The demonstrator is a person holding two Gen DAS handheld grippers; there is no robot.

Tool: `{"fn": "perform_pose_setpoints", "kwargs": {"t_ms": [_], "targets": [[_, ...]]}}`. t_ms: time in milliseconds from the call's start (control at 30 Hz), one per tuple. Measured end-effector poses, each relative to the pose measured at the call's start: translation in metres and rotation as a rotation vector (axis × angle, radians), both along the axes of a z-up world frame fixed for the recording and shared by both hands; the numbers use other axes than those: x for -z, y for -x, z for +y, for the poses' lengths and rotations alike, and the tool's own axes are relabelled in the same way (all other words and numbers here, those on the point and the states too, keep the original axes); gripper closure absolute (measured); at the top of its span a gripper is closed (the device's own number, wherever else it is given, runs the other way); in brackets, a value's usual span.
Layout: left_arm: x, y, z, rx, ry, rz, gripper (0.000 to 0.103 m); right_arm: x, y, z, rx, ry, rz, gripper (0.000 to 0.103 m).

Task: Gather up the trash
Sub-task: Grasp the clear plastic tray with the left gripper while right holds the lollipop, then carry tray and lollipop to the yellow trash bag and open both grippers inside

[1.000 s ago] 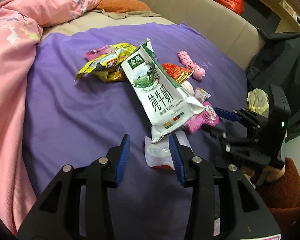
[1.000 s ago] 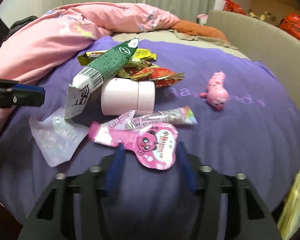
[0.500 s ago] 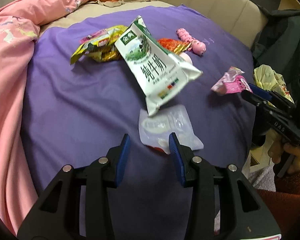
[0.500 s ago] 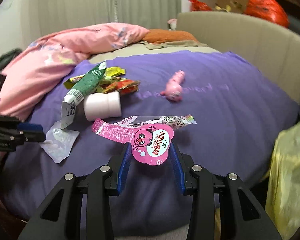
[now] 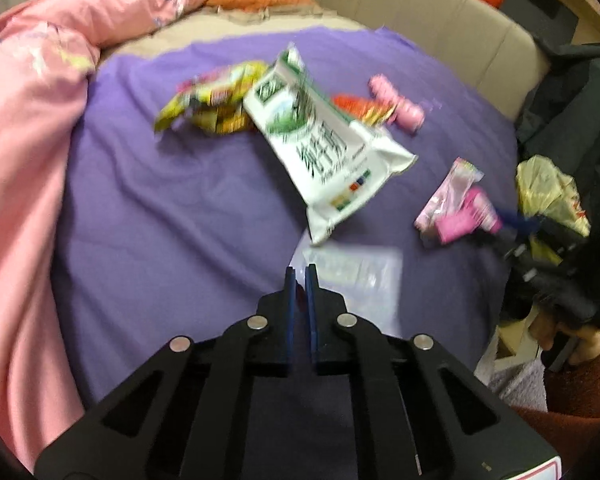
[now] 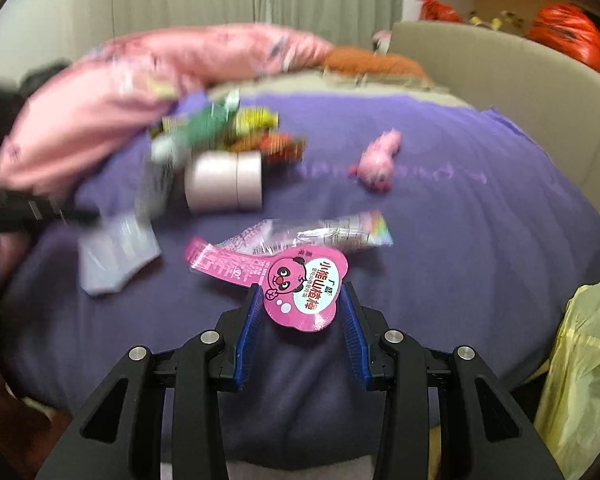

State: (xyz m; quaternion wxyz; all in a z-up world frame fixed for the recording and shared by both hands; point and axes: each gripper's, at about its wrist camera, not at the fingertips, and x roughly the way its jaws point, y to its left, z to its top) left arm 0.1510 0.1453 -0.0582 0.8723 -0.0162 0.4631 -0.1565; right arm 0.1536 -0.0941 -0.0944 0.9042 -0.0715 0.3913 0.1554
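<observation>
The left gripper (image 5: 300, 276) is almost closed on the corner of a clear pouch (image 5: 360, 280) lying on the purple bed (image 5: 160, 220). Only the right view shows the cup (image 6: 224, 180) behind the milk bag (image 6: 196, 128); there the right gripper (image 6: 302, 312) holds the pink wrapper (image 6: 300, 292) above the bed's near edge.

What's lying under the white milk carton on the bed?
The milk carton leans on a pale pink cup, its lower end over a clear pouch. Yellow wrappers sit behind; anything else is hidden.

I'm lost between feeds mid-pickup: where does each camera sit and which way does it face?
Left wrist: on the left gripper, shut on the clear plastic pouch, looking across the purple bedspread; the right gripper shows at right.
Right wrist: on the right gripper, holding the pink cartoon wrapper, facing the pink quilt.
Both show the green-and-white milk carton.
</observation>
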Motion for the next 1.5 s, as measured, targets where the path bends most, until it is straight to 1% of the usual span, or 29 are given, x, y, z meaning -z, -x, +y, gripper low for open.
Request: {"fn": "perform_pose_setpoints", "kwargs": {"t_ms": [100,167,267,367,467,600,700,800,867,1000,1133,1233,1300,1367,1433,1500], "targets": [[-0.015,0.001,0.0,0.01,-0.002,-0.06,0.1,0.001,0.006,-0.008,0.008,-0.038,0.012,0.066],[-0.02,0.0,0.002,0.008,0.001,-0.079,0.1,0.002,0.012,-0.012,0.019,-0.044,0.011,0.066],[-0.025,-0.002,0.008,0.0,0.03,-0.092,0.1,-0.001,0.023,-0.015,0.027,-0.038,0.002,0.066],[-0.038,-0.001,0.011,0.003,0.05,-0.13,0.102,-0.008,0.032,-0.023,0.048,-0.048,-0.021,0.066],[-0.051,0.005,0.005,0.009,0.032,-0.176,0.102,-0.019,0.039,-0.029,0.065,-0.065,-0.052,0.066],[-0.075,0.01,-0.002,0.022,0.004,-0.248,0.102,-0.033,0.045,-0.034,0.072,-0.053,-0.093,0.066],[-0.096,0.012,-0.012,0.039,0.012,-0.296,0.102,-0.046,0.053,-0.042,0.085,-0.05,-0.135,0.066],[-0.121,0.009,-0.031,0.072,0.039,-0.343,0.102,-0.065,0.065,-0.056,0.116,-0.042,-0.195,0.066],[-0.137,0.007,-0.05,0.106,0.067,-0.373,0.102,-0.082,0.077,-0.071,0.153,-0.03,-0.244,0.066],[-0.172,0.007,-0.113,0.224,0.123,-0.455,0.102,-0.112,0.1,-0.11,0.258,0.007,-0.321,0.066],[-0.187,0.009,-0.182,0.346,0.187,-0.49,0.102,-0.134,0.123,-0.152,0.375,0.063,-0.356,0.066],[-0.186,0.009,-0.233,0.431,0.242,-0.477,0.102,-0.145,0.139,-0.184,0.452,0.099,-0.37,0.066],[-0.181,0.008,-0.267,0.483,0.276,-0.442,0.102,-0.148,0.147,-0.208,0.499,0.116,-0.367,0.066],[-0.173,0.008,-0.299,0.524,0.285,-0.405,0.102,-0.148,0.155,-0.226,0.531,0.135,-0.364,0.066],[-0.167,0.01,-0.325,0.555,0.276,-0.401,0.102,-0.149,0.164,-0.246,0.579,0.16,-0.365,0.066],[-0.161,0.009,-0.353,0.597,0.265,-0.397,0.102,-0.149,0.174,-0.268,0.626,0.156,-0.363,0.065]]}}
